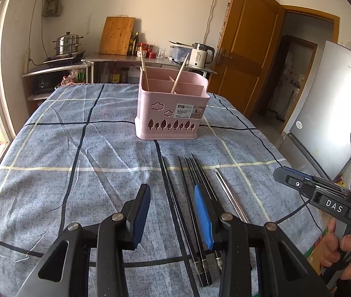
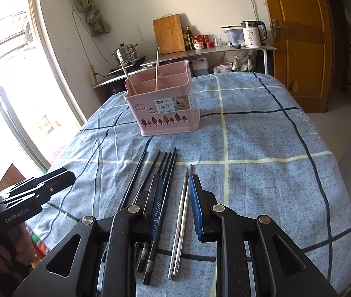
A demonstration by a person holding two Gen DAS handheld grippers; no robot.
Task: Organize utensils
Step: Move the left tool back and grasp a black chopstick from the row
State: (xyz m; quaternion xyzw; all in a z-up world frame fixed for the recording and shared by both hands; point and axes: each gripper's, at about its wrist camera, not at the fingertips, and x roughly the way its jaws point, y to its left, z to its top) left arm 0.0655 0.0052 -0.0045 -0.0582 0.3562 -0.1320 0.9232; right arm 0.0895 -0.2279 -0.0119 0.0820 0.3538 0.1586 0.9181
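Glossy pink plastic basket (image 1: 170, 113), shiny metal chopsticks (image 2: 180, 227)

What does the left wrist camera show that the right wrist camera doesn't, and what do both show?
Only the left wrist view shows the silver fridge and the right gripper from the side. Only the right wrist view shows the bright window and the left gripper from the side. Both show the pink basket holding two wooden chopsticks, plus black chopsticks and steel chopsticks on the checked tablecloth.
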